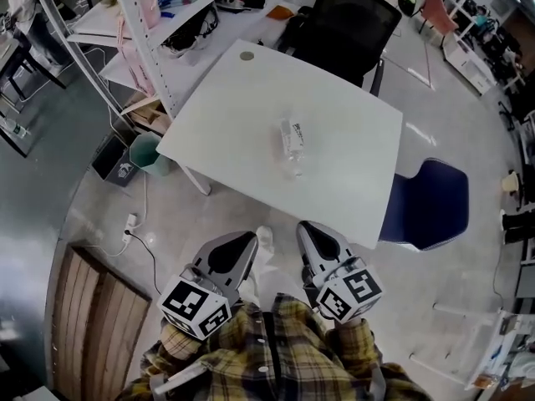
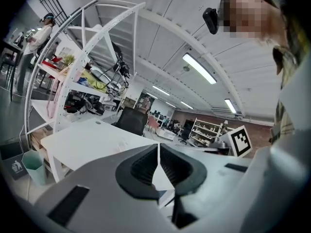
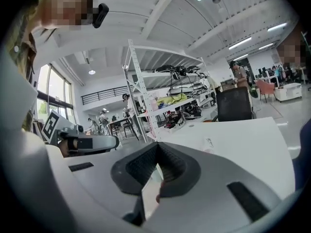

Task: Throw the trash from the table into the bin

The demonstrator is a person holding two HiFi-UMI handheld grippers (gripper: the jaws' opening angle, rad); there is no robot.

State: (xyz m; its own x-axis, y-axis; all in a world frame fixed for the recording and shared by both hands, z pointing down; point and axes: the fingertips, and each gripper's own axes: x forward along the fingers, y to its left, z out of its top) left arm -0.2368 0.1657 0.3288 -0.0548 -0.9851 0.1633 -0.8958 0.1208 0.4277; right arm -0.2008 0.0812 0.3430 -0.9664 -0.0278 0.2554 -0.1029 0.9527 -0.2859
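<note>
A clear plastic bottle (image 1: 292,140) with a white label lies on its side near the middle of the white table (image 1: 351,182). A pale green bin (image 1: 149,153) stands on the floor by the table's left corner. My left gripper (image 1: 249,241) and right gripper (image 1: 306,228) are side by side short of the table's near edge, both shut and empty. In the left gripper view the jaws (image 2: 158,145) meet, with the table (image 2: 82,140) and the bin (image 2: 34,166) ahead. From the right gripper (image 3: 156,145) the bottle (image 3: 209,143) shows small on the tabletop.
A black office chair (image 1: 347,27) stands at the table's far side and a blue chair (image 1: 426,203) at its right. White shelving (image 1: 150,23) with clutter rises at the left, behind the bin. A power strip and cable (image 1: 131,224) lie on the floor.
</note>
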